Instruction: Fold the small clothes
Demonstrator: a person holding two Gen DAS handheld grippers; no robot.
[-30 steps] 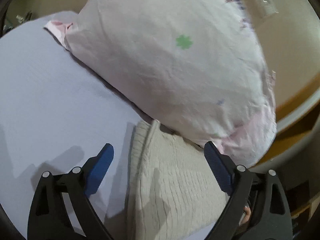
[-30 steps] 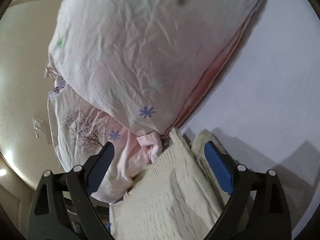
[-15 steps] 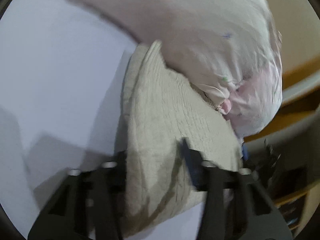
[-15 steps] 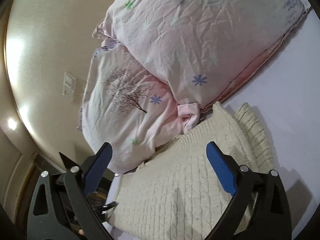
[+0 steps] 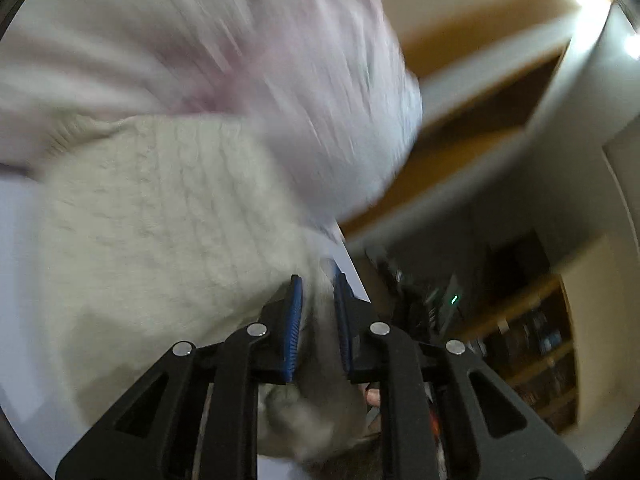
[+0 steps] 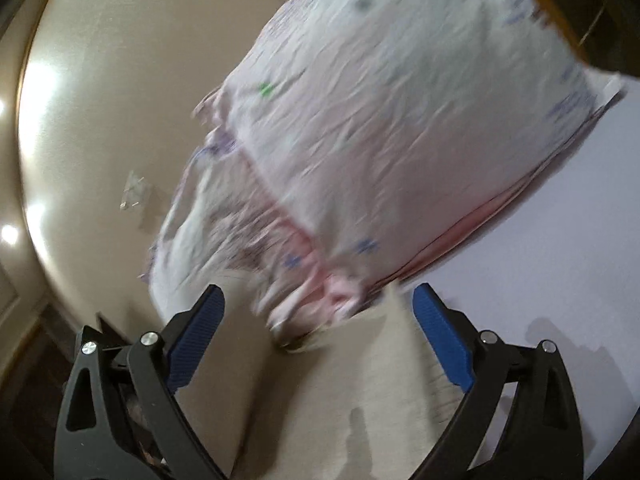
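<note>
A cream cable-knit sweater (image 5: 160,216) lies on a pale lavender bed sheet (image 5: 16,272), its far edge against the pillows. My left gripper (image 5: 318,284) is shut on the sweater's right-hand edge; knit bunches between the blue pads. In the right wrist view the sweater (image 6: 332,392) fills the space between the fingers. My right gripper (image 6: 318,300) is open, just above it, holding nothing. Both views are motion-blurred.
Two stacked pillows in pale floral covers (image 6: 400,120) press against the sweater's far edge; they also show in the left wrist view (image 5: 280,64). A cream wall (image 6: 100,120) is behind them. Dark shelving (image 5: 532,344) stands past the bed edge. The sheet (image 6: 560,260) extends right.
My left gripper has gone from wide open above the sweater to shut on its edge and swung right. My right gripper stayed open and moved in lower over the sweater.
</note>
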